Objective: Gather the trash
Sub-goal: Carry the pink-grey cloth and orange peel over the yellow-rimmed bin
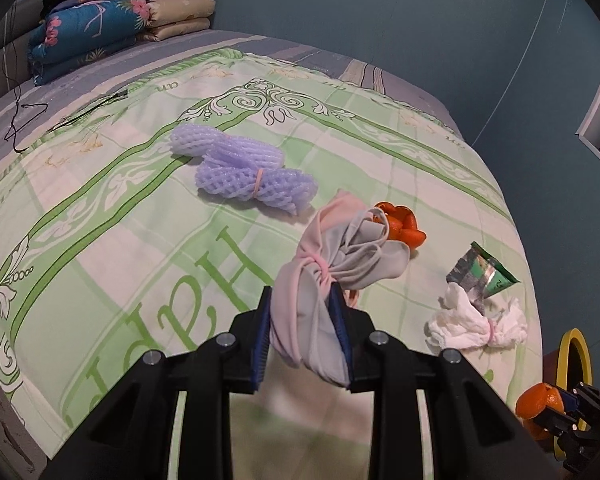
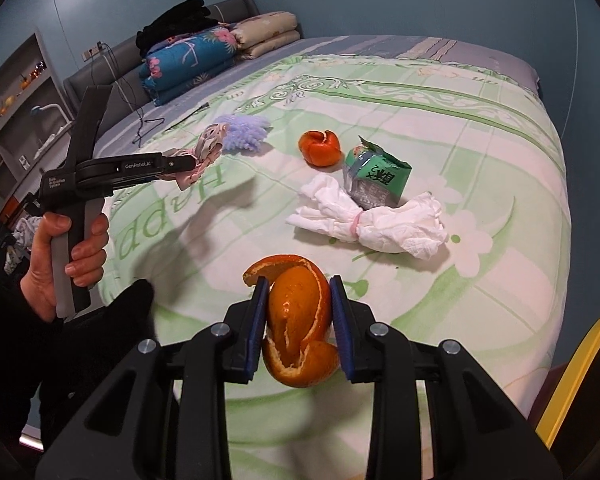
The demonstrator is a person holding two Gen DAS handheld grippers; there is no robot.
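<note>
My left gripper (image 1: 301, 300) is shut on a pink and grey bundle of face masks (image 1: 332, 264), held above the bed; it also shows in the right wrist view (image 2: 204, 156). My right gripper (image 2: 300, 290) is shut on an orange peel (image 2: 298, 320), held above the bed's near edge; it shows in the left wrist view (image 1: 540, 404). On the bed lie a second orange peel (image 2: 319, 147), a green drink carton (image 2: 376, 178), a tied white tissue bundle (image 2: 368, 220) and a purple foam net bundle (image 1: 244, 170).
The green patterned bedspread (image 1: 148, 240) covers the bed. Folded quilts (image 1: 100, 28) lie at the headboard with black cables (image 1: 24, 120) beside them. A yellow-rimmed bin (image 1: 576, 364) stands on the floor right of the bed. Shelves (image 2: 16, 100) stand at far left.
</note>
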